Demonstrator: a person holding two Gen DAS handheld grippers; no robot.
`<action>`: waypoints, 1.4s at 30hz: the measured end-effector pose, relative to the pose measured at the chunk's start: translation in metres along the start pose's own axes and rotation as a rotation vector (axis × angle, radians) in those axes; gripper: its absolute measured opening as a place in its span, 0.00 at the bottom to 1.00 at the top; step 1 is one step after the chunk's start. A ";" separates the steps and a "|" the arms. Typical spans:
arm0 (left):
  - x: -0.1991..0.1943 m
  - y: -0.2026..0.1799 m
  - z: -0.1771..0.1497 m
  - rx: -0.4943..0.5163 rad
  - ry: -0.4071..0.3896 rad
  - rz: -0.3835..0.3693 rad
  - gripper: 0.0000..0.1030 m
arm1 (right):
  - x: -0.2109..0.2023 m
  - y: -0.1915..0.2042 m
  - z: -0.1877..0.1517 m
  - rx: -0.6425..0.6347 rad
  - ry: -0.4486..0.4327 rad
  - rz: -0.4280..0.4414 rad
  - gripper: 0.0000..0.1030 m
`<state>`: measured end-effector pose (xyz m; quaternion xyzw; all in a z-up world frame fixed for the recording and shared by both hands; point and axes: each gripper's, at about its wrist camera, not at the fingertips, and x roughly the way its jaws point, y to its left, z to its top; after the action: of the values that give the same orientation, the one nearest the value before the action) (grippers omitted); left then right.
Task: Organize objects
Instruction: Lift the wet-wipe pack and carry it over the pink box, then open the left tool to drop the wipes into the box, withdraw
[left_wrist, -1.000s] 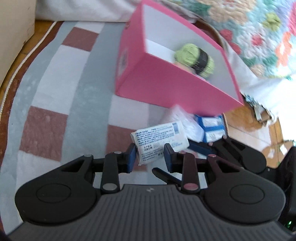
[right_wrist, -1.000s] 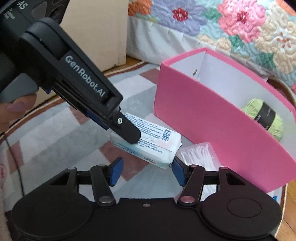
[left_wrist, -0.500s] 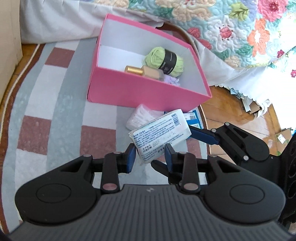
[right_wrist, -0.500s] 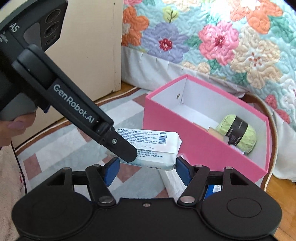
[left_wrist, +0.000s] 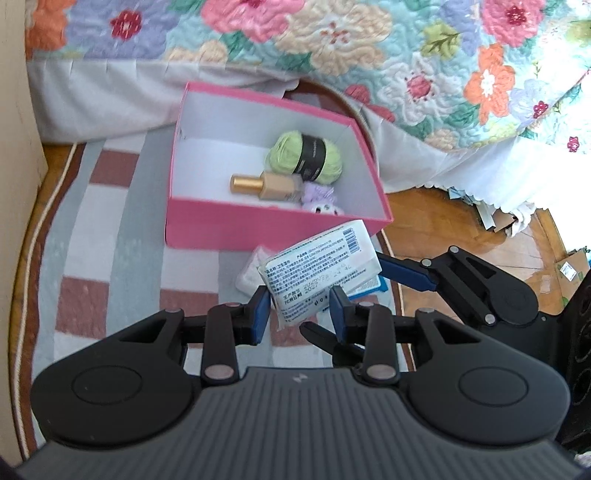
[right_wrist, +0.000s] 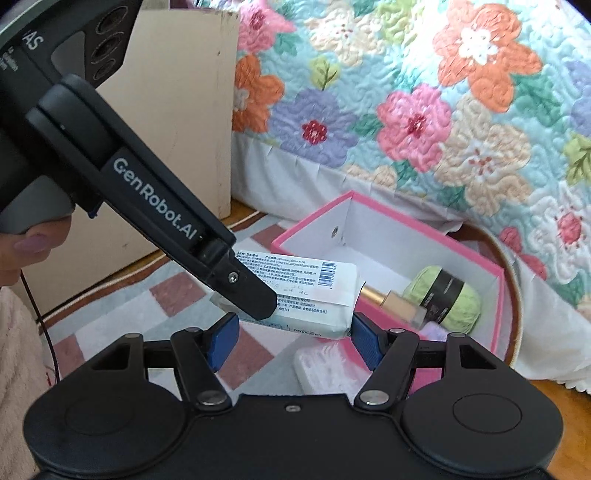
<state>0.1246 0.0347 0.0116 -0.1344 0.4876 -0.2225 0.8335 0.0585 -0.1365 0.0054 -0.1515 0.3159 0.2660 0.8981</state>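
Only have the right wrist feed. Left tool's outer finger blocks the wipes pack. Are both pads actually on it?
Observer: Yes. In the left wrist view the left tool has both blue pads clamping the near end of the wipes pack.
Operator: Anything under the pack?
Observer: A blue-edged packet lies below it, near the edge of the rug.
Operator: Room in the pink box?
Observer: The pink box shows white floor on its left half; yarn and bottle sit on the right.

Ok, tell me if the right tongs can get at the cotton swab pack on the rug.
Probably not yet: the wipes pack, held in the left tongs, hangs across the open right tongs, above the swab pack.
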 end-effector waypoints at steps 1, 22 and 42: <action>-0.002 -0.003 0.004 0.007 -0.003 0.001 0.31 | -0.002 -0.002 0.003 0.003 -0.004 -0.002 0.70; 0.039 -0.005 0.126 0.085 -0.100 0.053 0.36 | 0.062 -0.087 0.083 -0.061 0.026 -0.031 0.59; 0.218 0.065 0.180 -0.005 0.117 0.166 0.36 | 0.241 -0.177 0.051 0.224 0.361 0.060 0.29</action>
<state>0.3900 -0.0170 -0.0936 -0.0826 0.5456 -0.1589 0.8187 0.3435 -0.1655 -0.0939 -0.0865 0.5035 0.2245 0.8298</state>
